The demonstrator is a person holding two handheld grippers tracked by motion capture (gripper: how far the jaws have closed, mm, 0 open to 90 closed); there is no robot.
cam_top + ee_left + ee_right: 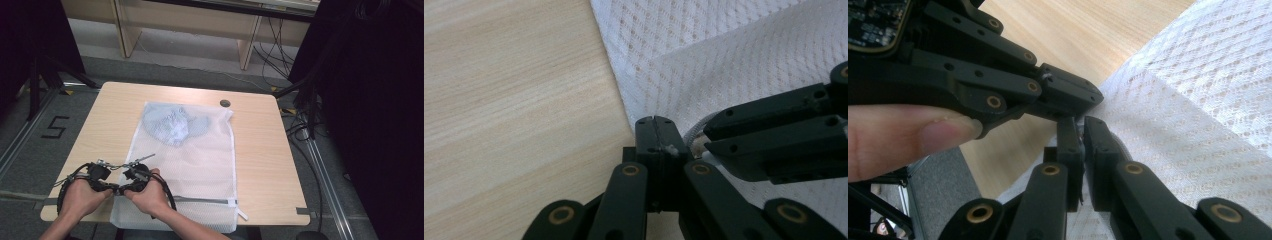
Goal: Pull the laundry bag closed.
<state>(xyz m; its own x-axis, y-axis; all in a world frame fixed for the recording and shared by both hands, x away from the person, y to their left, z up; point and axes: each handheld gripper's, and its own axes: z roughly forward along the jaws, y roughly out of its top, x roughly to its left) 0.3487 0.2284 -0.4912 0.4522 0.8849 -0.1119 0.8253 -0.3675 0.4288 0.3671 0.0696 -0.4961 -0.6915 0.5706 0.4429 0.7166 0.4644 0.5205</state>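
I have both grippers at the near left corner of the white mesh laundry bag (200, 160), which lies flat on the wooden table (270, 150) with a blue garment (172, 125) inside. The left gripper (655, 122) is clamped on the bag's corner; the right gripper (1082, 122) is pinched on the zipper end. I'd hold the left firm, then draw the right steadily along the zipper (210, 201) — no jerks.

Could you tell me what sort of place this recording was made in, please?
Probably a lab or a workshop set up for recording, not a home. A bare wooden table stands on grey floor with a number marked on it, loose cables trail behind, and a mesh laundry bag lies ready.
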